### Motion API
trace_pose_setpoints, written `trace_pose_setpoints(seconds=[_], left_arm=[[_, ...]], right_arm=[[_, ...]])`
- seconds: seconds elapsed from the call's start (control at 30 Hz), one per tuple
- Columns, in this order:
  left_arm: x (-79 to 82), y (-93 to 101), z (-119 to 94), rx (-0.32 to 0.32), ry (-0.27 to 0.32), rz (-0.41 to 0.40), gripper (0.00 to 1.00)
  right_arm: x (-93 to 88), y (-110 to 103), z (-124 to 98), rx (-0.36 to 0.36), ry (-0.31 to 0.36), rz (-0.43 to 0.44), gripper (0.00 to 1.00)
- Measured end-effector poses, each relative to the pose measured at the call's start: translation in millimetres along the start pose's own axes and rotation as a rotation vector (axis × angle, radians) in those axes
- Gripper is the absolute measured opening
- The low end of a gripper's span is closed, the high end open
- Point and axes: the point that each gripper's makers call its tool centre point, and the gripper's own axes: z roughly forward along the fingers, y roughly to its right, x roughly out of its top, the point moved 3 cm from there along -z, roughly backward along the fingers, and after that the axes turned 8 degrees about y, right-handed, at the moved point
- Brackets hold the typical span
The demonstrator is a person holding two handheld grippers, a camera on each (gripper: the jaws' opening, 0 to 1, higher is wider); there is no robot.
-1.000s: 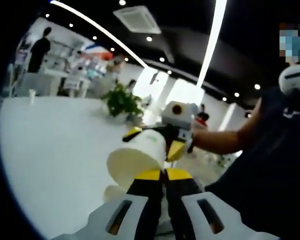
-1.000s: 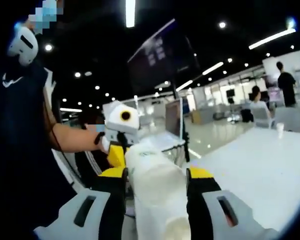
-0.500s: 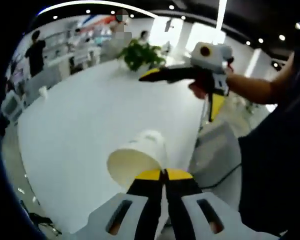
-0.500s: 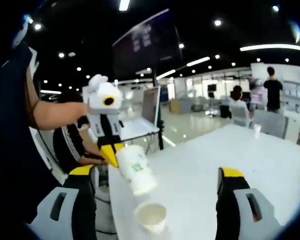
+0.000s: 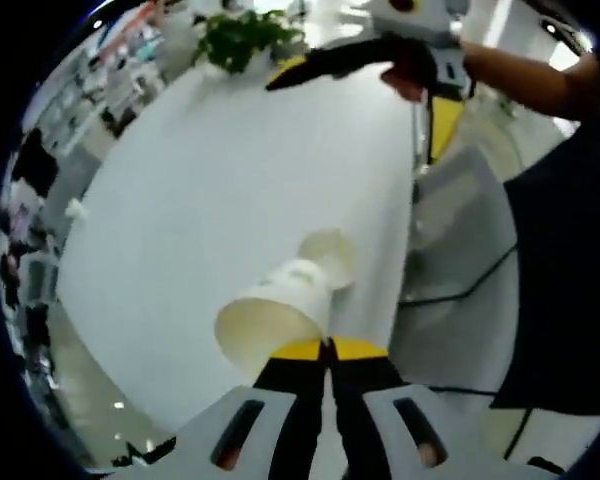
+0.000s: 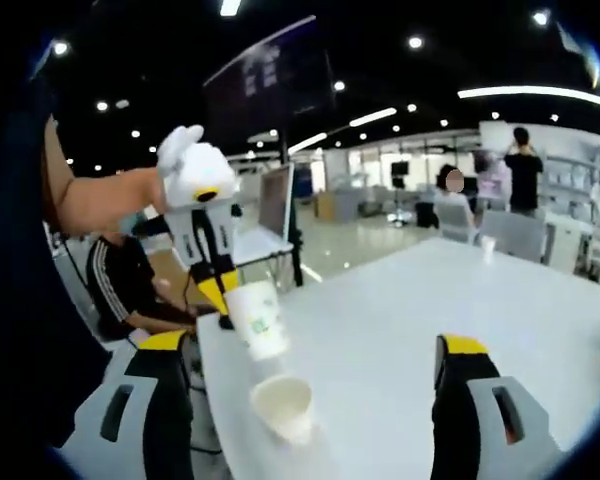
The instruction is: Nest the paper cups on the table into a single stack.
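In the left gripper view, the left gripper (image 5: 328, 350) is seen with its yellow-tipped jaws pressed together on the rim of a cup (image 5: 275, 312), which is held clear of the table (image 5: 200, 200) with its open mouth turned toward the camera; just beyond it a second cup (image 5: 328, 255) is seen standing on the white table, close to the table's edge; the right gripper (image 5: 330, 58) is seen far across the view, held in a hand (image 5: 405, 80) above the table, its black and yellow jaws spread apart with nothing between them; a plant (image 5: 242, 32) is seen at the table's far end.

In the right gripper view, the right gripper (image 6: 310, 345) is seen released, its two jaws standing wide apart at either side of the view and gripping nothing; between them the second cup (image 6: 283, 405) is seen upright on the table (image 6: 430, 300), mouth up; the held cup (image 6: 256, 318) is seen just above and behind it, tilted, gripped at its upper rim by the left gripper (image 6: 220, 298), which hangs down from a gloved hand (image 6: 185, 160); the two cups are seen near each other but apart, not nested; a small cup (image 6: 488, 243) is seen far off on the table.
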Motion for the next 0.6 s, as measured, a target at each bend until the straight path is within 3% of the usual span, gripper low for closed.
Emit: trace_pose_setpoints(seconds=[0.27, 0.6], left_arm=[[12.3, -11.5, -8.8, 0.014, -0.112, 0.123, 0.0], [30.6, -8.6, 1.5, -0.008, -0.136, 0.181, 0.0]], right_arm=[[-12.8, 5.9, -10.7, -0.038, -0.032, -0.012, 1.0], [-19.7, 7.6, -17.9, -0.062, -0.046, -0.027, 1.0]])
